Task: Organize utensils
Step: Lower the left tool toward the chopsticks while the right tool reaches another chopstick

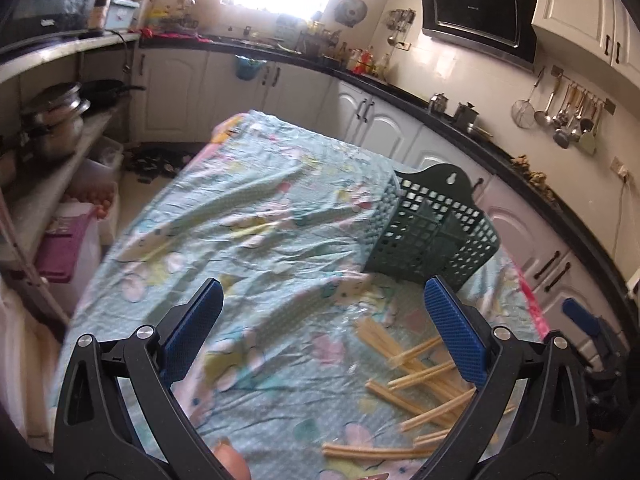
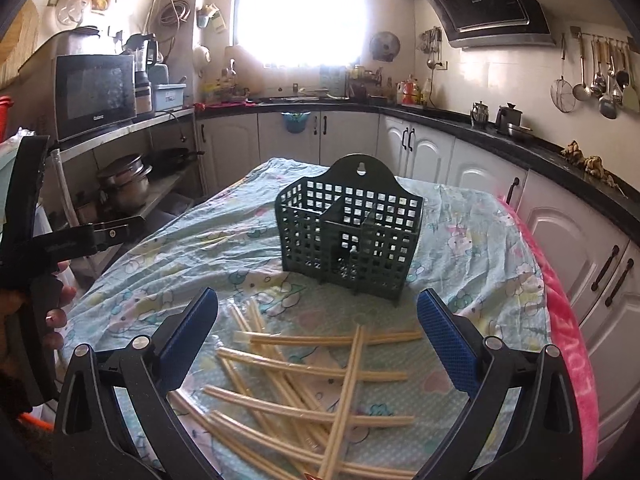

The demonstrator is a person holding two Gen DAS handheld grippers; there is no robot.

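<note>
We hold both grippers above the table, and nothing is in either one. Our right gripper (image 2: 316, 316) has its jaws spread wide over the pile of chopsticks (image 2: 304, 392), which lies scattered and crossed on the flowered tablecloth (image 2: 180, 240) just in front of the green basket (image 2: 352, 232). Our left gripper (image 1: 324, 312) is equally wide, hanging to the left of the basket with the chopsticks off to its right side.

The basket stands upright behind the pile, its compartments empty as far as we can see. We judge the chopsticks to be light, stiff and smooth, likely to roll or slide on the wrinkled cloth and to pivot if pinched near an end. We would take one that lies on top of the pile, closing across its middle, where it crosses nothing else.
</note>
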